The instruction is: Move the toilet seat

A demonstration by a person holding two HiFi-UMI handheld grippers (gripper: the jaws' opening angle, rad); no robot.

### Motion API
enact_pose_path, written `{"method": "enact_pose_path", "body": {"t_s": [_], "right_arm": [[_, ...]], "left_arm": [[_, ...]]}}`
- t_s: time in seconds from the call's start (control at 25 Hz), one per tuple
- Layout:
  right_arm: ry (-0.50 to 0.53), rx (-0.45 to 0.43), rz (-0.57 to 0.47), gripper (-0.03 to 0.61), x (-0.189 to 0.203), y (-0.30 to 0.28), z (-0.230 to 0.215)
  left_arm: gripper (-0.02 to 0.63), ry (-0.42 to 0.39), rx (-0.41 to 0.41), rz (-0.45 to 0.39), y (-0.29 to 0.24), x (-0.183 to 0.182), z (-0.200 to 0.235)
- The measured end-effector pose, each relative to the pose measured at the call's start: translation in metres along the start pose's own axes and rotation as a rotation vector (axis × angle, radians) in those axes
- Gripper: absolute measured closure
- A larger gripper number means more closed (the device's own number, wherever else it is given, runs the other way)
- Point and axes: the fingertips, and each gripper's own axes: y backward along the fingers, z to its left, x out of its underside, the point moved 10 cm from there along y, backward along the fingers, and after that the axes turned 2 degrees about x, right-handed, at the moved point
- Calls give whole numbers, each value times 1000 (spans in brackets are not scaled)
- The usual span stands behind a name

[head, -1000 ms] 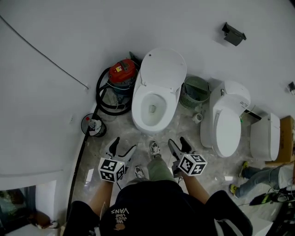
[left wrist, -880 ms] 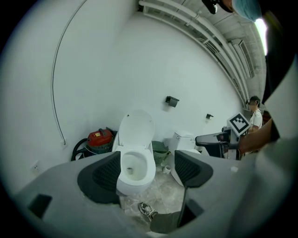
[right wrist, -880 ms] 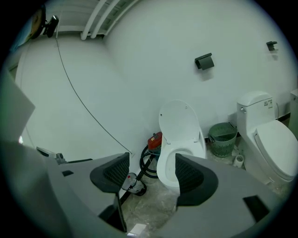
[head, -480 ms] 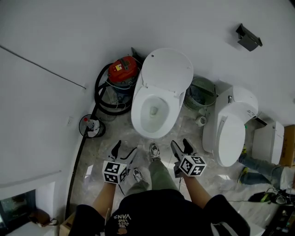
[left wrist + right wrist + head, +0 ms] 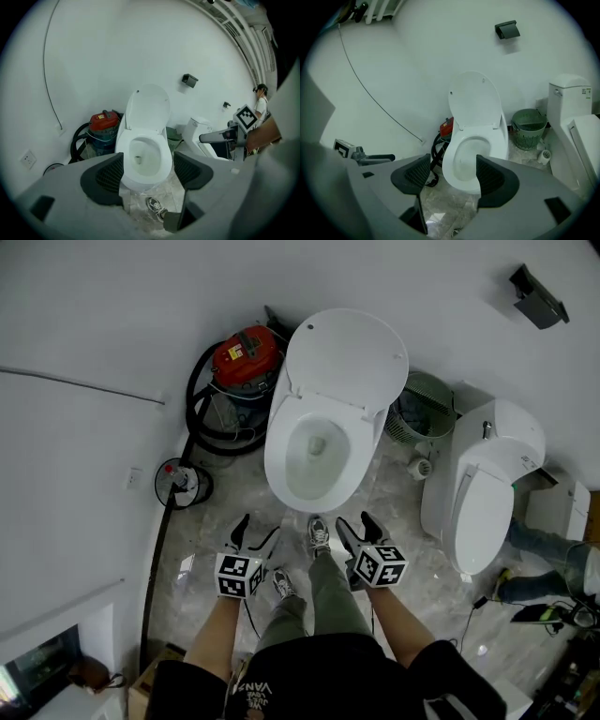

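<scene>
A: What do we see of the toilet seat (image 5: pixel 276 456)?

B: It's white, an oval ring that seems to us to lie flat on the bowl (image 5: pixel 314 451). The lid (image 5: pixel 347 357) stands raised behind it, leaning back toward the wall (image 5: pixel 141 306). The toilet sits on the marbled floor (image 5: pixel 220 512) between a red vacuum cleaner (image 5: pixel 246 352) and a green basket (image 5: pixel 427 409), with a second toilet (image 5: pixel 483 493) further to the right.

A: And where are we holding the tools?

B: Side by side in front of us, one on each side of our leg and shoe (image 5: pixel 319 535). Both point toward the bowl and tip downward, stopping short of its front edge. Neither touches the seat.

A: How does the left gripper (image 5: pixel 253 532) stand?

B: Its jaws are wide apart, though they have just been closing a little. Nothing is between them; in its own view we only see the bowl and the floor beyond the pads.

A: The right gripper (image 5: pixel 356 526)?

B: Also spread, somewhat less wide, and empty. Between its pads we look straight at the bowl's rim, well beyond them.
</scene>
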Motion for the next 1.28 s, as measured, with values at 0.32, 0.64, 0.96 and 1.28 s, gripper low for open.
{"method": "enact_pose_path", "body": {"t_s": [0.32, 0.64, 0.96, 1.28], "right_arm": [[-27, 7, 83, 290, 29, -44, -29], [-140, 84, 65, 290, 40, -81, -68], [-176, 103, 97, 288, 57, -114, -91], [-252, 104, 154, 279, 82, -136, -111]], "left_arm": [[287, 43, -18, 89, -44, 30, 25], [287, 102, -26, 124, -80, 54, 50], [288, 190, -58, 130, -117, 72, 70], [287, 325, -80, 127, -145, 92, 87]]}}
